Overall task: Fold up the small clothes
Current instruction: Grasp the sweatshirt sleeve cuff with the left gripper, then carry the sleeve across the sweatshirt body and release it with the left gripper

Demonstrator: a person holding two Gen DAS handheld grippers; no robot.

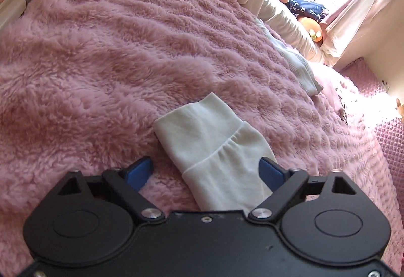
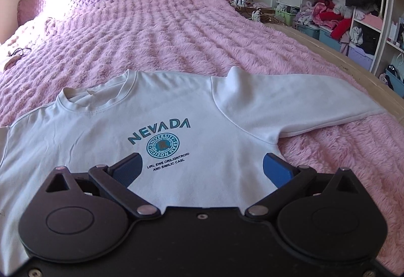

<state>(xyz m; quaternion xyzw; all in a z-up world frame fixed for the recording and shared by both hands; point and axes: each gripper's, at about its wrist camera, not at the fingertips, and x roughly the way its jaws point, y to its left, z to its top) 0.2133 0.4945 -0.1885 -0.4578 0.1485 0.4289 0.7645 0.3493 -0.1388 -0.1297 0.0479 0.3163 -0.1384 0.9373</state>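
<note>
the shirt is lying flat, print up, on the blanket, ready for folding. the left gripper is straddling the cuff unclenched; the right gripper is hovering released over the hem.

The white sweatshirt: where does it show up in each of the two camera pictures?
Left wrist view: only a sleeve with its cuff, bottom centre, lying between the blue fingers of the left hand-held gripper.
Right wrist view: the white sweatshirt fills the lower middle, chest print facing up.
Shared landmark: the fluffy pink blanket.
</note>
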